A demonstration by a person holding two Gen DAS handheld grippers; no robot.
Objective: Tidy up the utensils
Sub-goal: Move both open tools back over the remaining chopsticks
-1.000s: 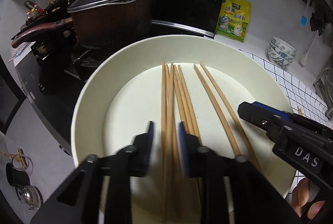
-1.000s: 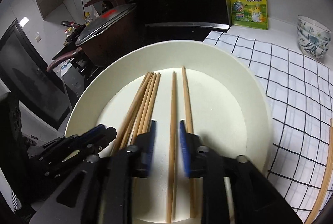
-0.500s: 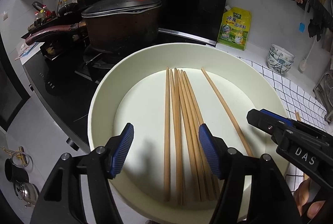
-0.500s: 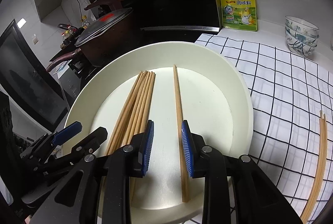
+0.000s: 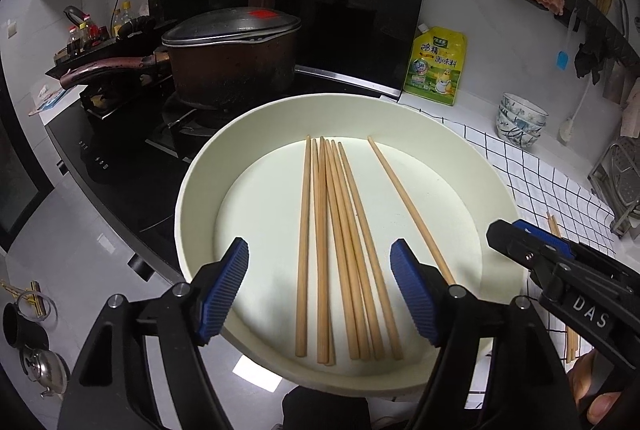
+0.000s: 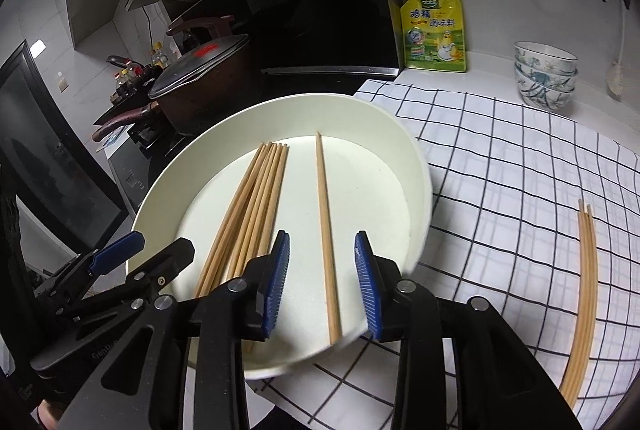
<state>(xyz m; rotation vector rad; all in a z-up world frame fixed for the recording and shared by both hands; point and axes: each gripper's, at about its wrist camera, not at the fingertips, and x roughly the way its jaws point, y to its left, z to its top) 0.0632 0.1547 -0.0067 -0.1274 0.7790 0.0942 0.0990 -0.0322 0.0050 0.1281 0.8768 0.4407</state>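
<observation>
While both jaws spread, left gripper [image 5: 320, 294] over bundled wooden chopsticks [image 5: 340, 250], right gripper [image 6: 322, 284] astride lone chopstick [image 6: 326, 230], neither grasping, round cream plate [image 5: 200, 174].

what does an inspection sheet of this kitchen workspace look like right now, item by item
surface: white counter with a black-grid cloth, stove at its left.
job's things: cream plate holds a bundle of chopsticks and a single chopstick lying apart; more chopsticks on the cloth.
clutter: lidded brown pot, yellow seasoning pouch, stacked bowls.
grippers: left gripper jaws opening over the bundle, touching nothing; right gripper jaws opening, single chopstick between its fingers, not pressed.
cables: nothing seen.
surroundings: black range hood, utensil rail on the wall, bottles behind the stove.
</observation>
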